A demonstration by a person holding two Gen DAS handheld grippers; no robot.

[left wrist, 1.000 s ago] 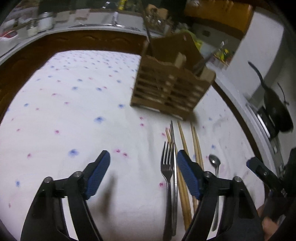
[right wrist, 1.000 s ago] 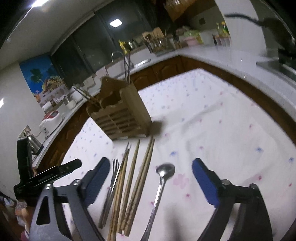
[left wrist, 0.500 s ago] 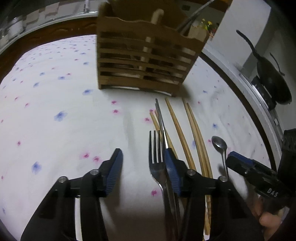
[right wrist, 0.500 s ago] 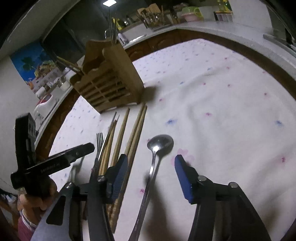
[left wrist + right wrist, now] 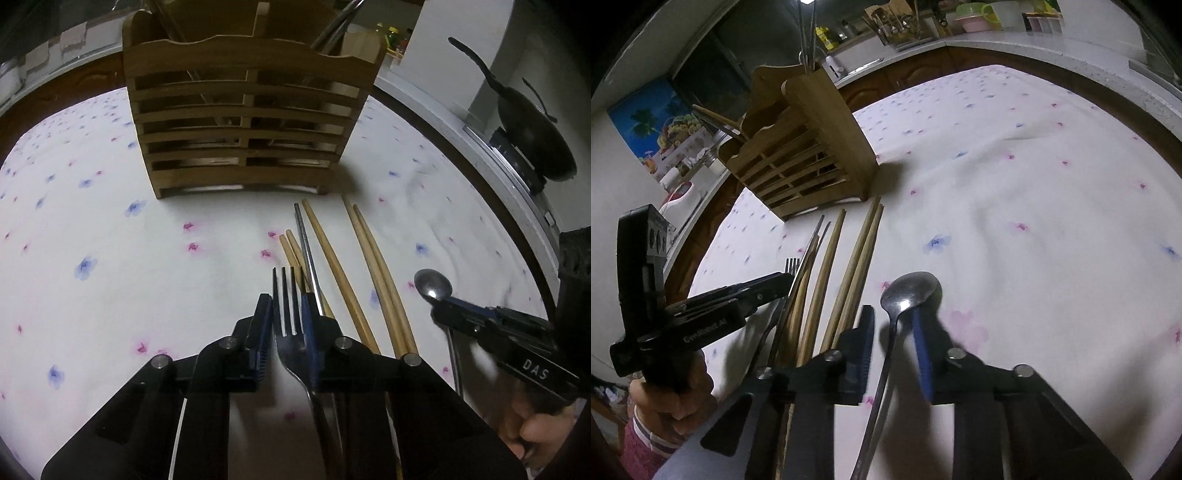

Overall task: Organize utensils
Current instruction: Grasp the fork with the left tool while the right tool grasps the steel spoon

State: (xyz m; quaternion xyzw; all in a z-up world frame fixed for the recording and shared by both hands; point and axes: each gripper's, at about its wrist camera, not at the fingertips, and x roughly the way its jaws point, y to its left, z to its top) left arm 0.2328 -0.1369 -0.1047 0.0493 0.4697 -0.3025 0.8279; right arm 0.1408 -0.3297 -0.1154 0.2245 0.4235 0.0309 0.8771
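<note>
We judge the fork and the spoon to be light, stiff and slippery: polished steel lying flat on a soft cloth, with little for pads to bite on. The neck just behind the head looks the best place to take each, narrow enough to pinch and close to the balance of the head.

In the left wrist view, our left gripper, low in the middle of the frame, is closing, its blue pads on either side of the fork's tines and neck; they seem to be touching the metal, though the blur leaves this uncertain. In the right wrist view, our right gripper, at lower centre, is closing around the spoon's neck, one pad still a little off the handle.

The fork is dark steel with four tines. The spoon has a small oval bowl, bright where it catches light, and a thin handle running to the bottom edge. Between them lie pale wooden chopsticks, pointing toward the slatted wooden holder at top centre, all on the flower-dotted tablecloth.
</note>
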